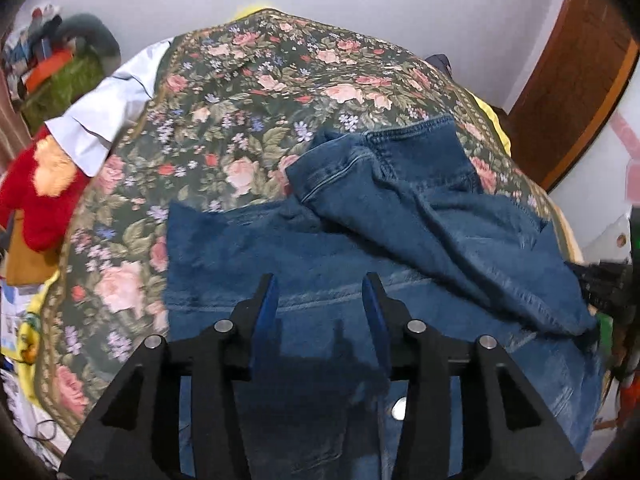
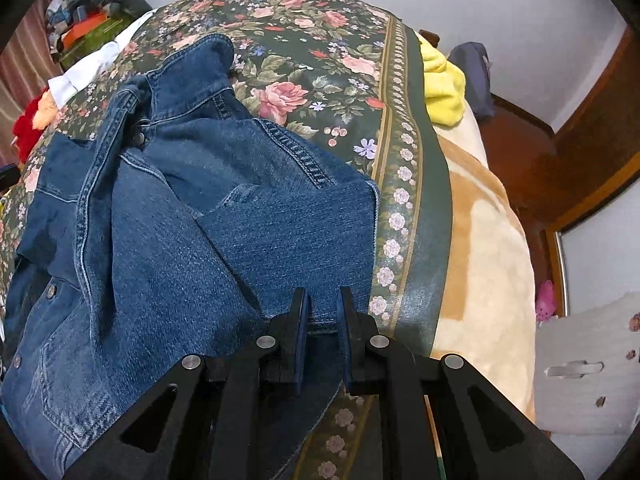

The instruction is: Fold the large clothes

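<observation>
A blue denim jacket [image 1: 360,264] lies on a bed covered by a dark green floral blanket [image 1: 224,120]. In the left wrist view one side and a sleeve are folded over the back panel. My left gripper [image 1: 320,294] is open just above the jacket's back, holding nothing. In the right wrist view the jacket [image 2: 192,232] shows its collar and snap buttons at the far left. My right gripper [image 2: 323,304] hangs over the jacket's right edge with a narrow gap between the jaws; denim shows in the gap, and I cannot tell whether it is pinched.
White cloth [image 1: 104,120] and a red plush toy [image 1: 40,188] lie at the bed's left side. A yellow cloth [image 2: 442,80] and a beige blanket [image 2: 484,248] lie to the right. A wooden bed frame [image 2: 532,168] and clutter border the bed.
</observation>
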`<move>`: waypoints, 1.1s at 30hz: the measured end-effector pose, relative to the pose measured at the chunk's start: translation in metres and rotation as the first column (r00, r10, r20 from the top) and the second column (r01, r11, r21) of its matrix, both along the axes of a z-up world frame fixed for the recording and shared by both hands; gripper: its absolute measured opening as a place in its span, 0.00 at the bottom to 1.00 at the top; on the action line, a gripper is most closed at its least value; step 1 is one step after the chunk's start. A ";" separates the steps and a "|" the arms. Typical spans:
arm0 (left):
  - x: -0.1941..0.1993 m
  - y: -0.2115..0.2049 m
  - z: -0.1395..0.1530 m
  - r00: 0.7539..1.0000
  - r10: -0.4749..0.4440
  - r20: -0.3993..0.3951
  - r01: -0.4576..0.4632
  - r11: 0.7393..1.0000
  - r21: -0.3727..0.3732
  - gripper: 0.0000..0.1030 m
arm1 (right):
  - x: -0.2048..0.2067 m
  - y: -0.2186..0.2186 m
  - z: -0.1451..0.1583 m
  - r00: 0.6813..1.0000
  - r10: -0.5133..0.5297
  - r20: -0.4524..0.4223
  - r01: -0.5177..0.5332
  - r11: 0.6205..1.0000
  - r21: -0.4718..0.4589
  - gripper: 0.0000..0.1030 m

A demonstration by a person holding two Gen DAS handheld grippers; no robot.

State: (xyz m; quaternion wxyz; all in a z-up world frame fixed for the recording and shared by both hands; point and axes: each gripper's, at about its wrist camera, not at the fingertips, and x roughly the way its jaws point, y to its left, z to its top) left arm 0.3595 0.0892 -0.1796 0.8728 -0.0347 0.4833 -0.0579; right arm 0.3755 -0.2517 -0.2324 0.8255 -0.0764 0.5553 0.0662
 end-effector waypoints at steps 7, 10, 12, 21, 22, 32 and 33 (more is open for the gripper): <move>0.055 -0.039 -0.003 1.000 0.005 -0.013 -0.005 1.000 -0.006 0.48 | 0.004 -0.019 0.011 0.999 -0.047 -0.005 0.048 0.993 0.111 0.09; 0.078 -0.059 -0.011 1.000 0.007 -0.011 -0.007 0.999 0.045 0.52 | 0.007 -0.027 0.016 0.998 -0.060 0.011 0.058 0.990 0.125 0.09; 0.095 -0.069 -0.021 1.000 0.026 -0.017 -0.025 0.997 0.077 0.54 | 0.007 -0.032 0.018 0.998 -0.062 0.014 0.059 0.988 0.143 0.09; 0.140 -0.076 -0.062 0.988 0.157 -0.012 -0.150 0.961 0.231 0.48 | 0.016 -0.042 0.011 0.999 -0.048 0.009 0.045 0.979 0.199 0.09; 0.140 -0.079 -0.063 0.989 0.145 0.004 -0.141 0.955 0.260 0.43 | 0.017 -0.041 0.010 0.999 -0.046 0.007 0.044 0.978 0.203 0.09; 0.097 -0.073 -0.025 0.991 0.063 0.117 -0.096 0.948 0.304 0.15 | 0.024 -0.042 0.007 0.999 -0.049 0.000 0.048 0.972 0.228 0.09; 0.090 -0.068 -0.017 0.989 0.063 0.132 -0.099 0.951 0.292 0.14 | 0.024 -0.042 0.009 0.999 -0.050 0.002 0.048 0.972 0.230 0.09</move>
